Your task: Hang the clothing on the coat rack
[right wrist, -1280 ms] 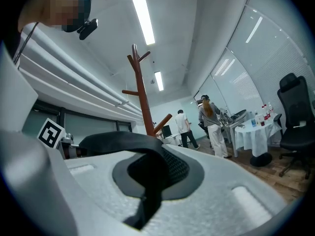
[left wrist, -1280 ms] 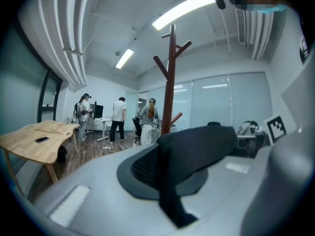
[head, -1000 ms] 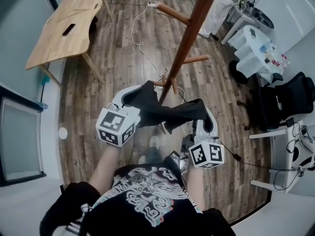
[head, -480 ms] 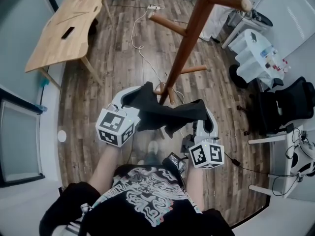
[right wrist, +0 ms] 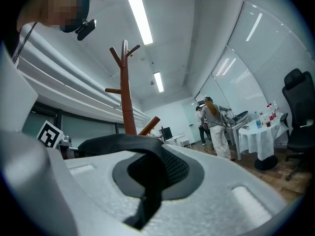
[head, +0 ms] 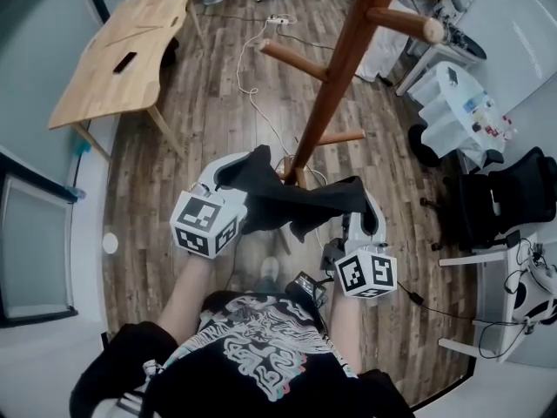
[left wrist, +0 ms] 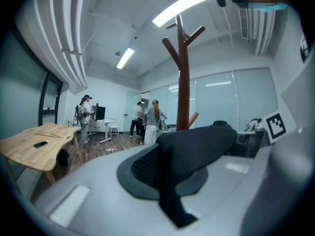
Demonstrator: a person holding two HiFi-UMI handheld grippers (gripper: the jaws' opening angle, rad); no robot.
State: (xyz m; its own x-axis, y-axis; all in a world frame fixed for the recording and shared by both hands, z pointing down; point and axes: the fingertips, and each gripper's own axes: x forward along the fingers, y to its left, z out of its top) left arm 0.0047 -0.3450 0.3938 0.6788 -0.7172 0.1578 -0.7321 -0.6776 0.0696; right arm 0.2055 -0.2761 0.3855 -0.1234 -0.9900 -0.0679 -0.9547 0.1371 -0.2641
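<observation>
Black fabric garment (head: 291, 200) stretched between left gripper (head: 233, 171) and right gripper (head: 359, 200), both clamped on its ends (cloth pinched in each jaw), brown wooden coat rack (head: 339, 68) just beyond

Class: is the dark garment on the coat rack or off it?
Off. The garment stretches between the left claw and right claw, on no peg of the coat rack.
</observation>
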